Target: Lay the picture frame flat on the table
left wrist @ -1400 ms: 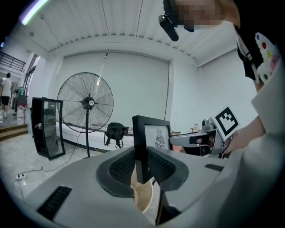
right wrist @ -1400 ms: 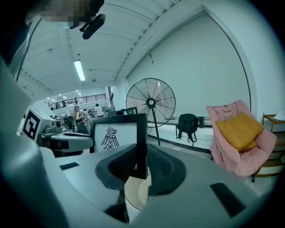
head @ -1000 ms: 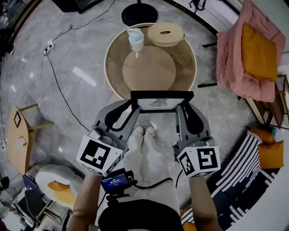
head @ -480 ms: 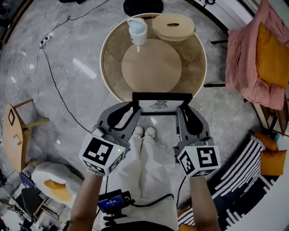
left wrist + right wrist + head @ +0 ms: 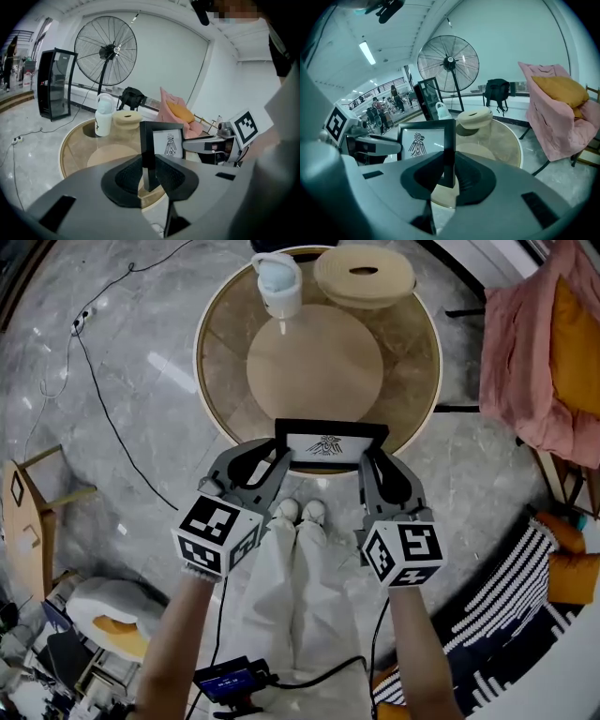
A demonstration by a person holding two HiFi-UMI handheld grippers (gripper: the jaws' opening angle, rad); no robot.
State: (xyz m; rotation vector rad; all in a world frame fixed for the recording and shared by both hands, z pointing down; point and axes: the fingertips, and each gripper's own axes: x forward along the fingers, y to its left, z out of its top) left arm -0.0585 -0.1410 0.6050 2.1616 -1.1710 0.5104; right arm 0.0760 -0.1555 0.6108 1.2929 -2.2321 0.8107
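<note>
The round tabletop (image 5: 202, 343) looks closer now, bc we brought the picture frame (image 5: 330, 444) down over its near edge. It's not flat yet & not touching. Left gripper (image 5: 279, 452) pinches its left side, right gripper (image 5: 375, 454) its right. Next, we think: tip it flat.

The picture frame's (image 5: 328, 445) side edges hide inside left tongs (image 5: 279, 455) and right tongs (image 5: 368, 457).
</note>
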